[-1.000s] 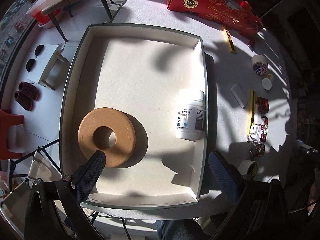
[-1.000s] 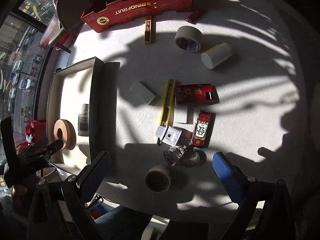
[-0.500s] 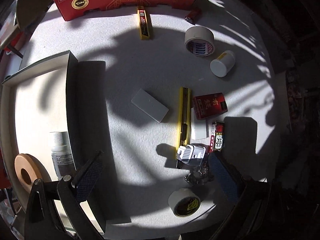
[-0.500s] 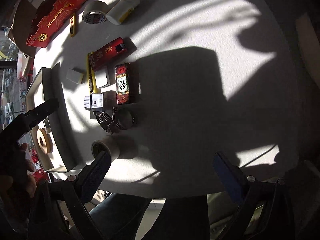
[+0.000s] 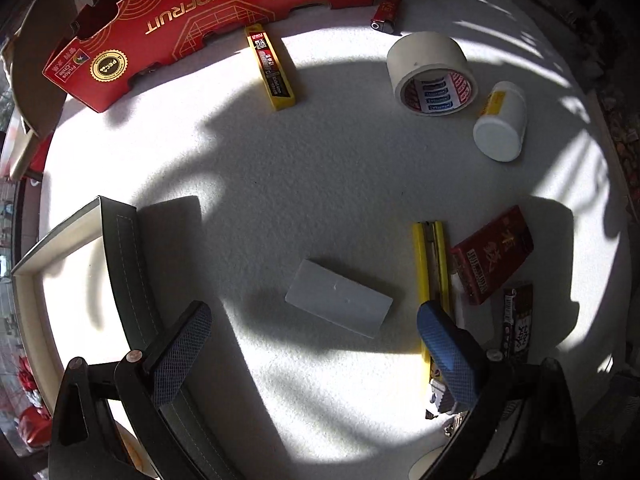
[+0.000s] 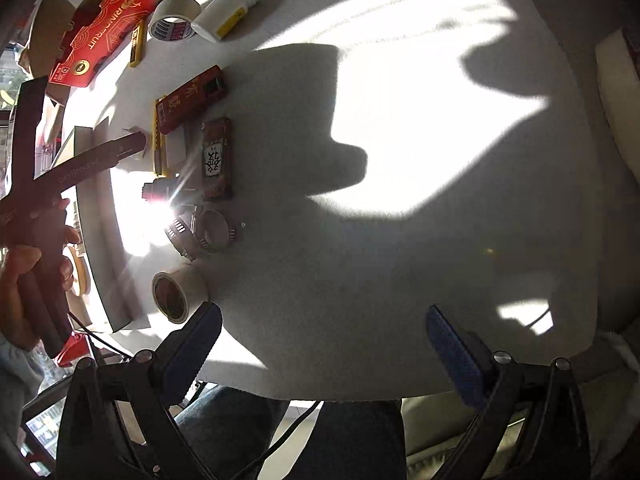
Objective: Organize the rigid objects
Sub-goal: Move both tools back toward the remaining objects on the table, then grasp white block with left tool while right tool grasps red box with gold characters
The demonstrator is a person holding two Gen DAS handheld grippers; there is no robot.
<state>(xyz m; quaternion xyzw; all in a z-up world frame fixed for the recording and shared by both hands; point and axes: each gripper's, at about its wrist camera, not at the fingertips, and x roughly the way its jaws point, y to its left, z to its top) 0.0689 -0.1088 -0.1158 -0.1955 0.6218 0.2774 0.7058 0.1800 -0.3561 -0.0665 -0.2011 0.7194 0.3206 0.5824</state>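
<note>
- Left wrist view: the left claw (image 5: 310,344) hung with jaws apart and empty over the grey block (image 5: 339,303), which lay on the table (image 5: 320,168) right of the tray (image 5: 120,248). Tape (image 5: 432,72), bottle (image 5: 501,124), both yellow cutters and the red boxes were still loose, so most sorting looked undone. A second earlier this view sat over the tray; it had since swung right and lower.
- Right wrist view: the right claw (image 6: 324,344) stood apart, empty, over bare table. It had drifted right, away from the clutter.
</note>
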